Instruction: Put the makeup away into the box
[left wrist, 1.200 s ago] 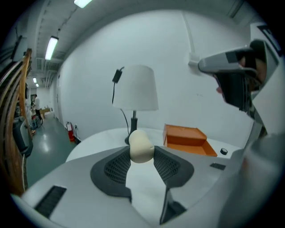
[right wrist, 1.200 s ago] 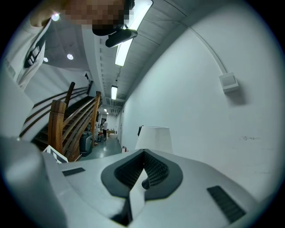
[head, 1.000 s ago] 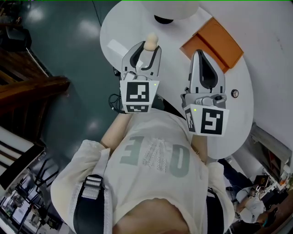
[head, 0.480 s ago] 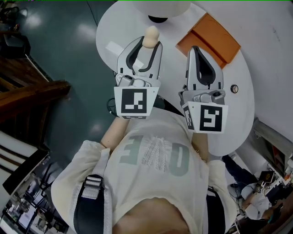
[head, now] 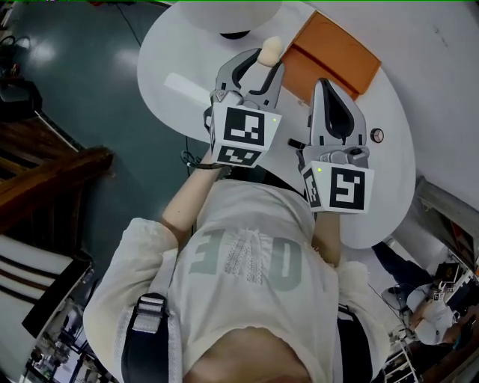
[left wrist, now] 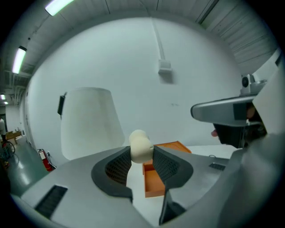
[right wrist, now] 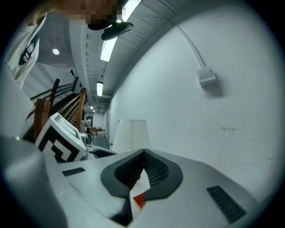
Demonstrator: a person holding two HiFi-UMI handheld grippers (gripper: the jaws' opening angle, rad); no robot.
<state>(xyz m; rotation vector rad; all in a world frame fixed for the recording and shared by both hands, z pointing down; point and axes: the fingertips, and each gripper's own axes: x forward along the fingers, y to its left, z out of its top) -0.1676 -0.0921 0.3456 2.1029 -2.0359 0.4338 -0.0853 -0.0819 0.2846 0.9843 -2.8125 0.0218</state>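
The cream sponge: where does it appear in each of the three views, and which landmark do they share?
Head view: sponge at top centre, held by the left gripper.
Left gripper view: centre, pinched between the jaws.
Right gripper view: not in it.
Shared landmark: the white lampshade, in all three.

White table (head: 160,51), glossy teal floor (head: 88,69)

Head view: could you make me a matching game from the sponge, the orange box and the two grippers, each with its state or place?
1 cream sponge
2 orange box
3 left gripper
4 right gripper

A jaws together, empty
B on the white table
C pinched between jaws
D clamped on the sponge

Pairs: 1-C, 2-B, 3-D, 4-A
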